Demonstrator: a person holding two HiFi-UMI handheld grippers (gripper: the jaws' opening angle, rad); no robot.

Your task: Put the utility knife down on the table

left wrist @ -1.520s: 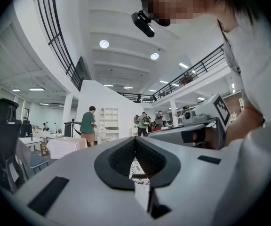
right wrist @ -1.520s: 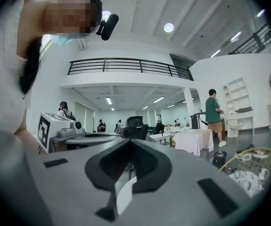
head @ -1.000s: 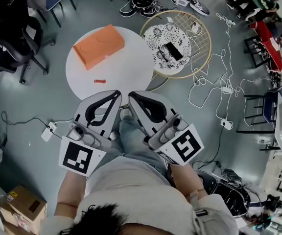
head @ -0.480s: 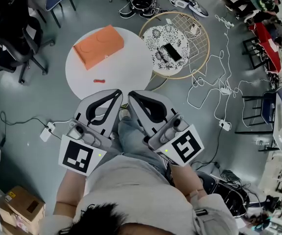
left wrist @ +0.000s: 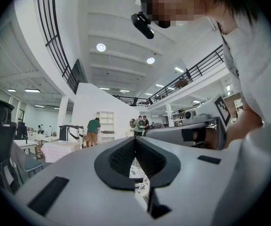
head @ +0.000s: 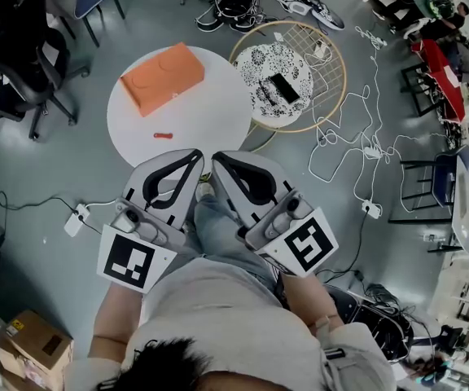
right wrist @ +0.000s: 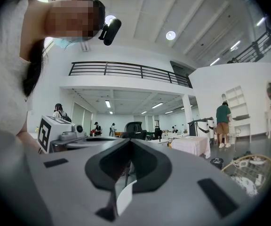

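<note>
– Knife first, please: where is the small red utility knife (head: 163, 135)?

– It lies flat on the round white table (head: 218, 116), on the part nearer to the person. It is apart from the flat orange box (head: 162, 77), which sits on the far left part of the same table. Nothing touches the knife.

– How does the left gripper (head: 194, 158) stand?

– Its two jaws are pressed together at the tips, and nothing is between them. The person holds it close to the body, above the grey floor (head: 63, 161), with the tips near the table edge.

– And the right gripper (head: 217, 160)?

– The same: jaws together and nothing held. It is just beside the left one, and the tips of both almost meet.

– What is around the table?

– At the right, touching the table edge in the head view, there is a round wire frame with a wooden rim (head: 342, 72). A black-and-white patterned round piece (head: 260, 63) lies on it. White cables (head: 357, 149) lie on the floor further right.
</note>
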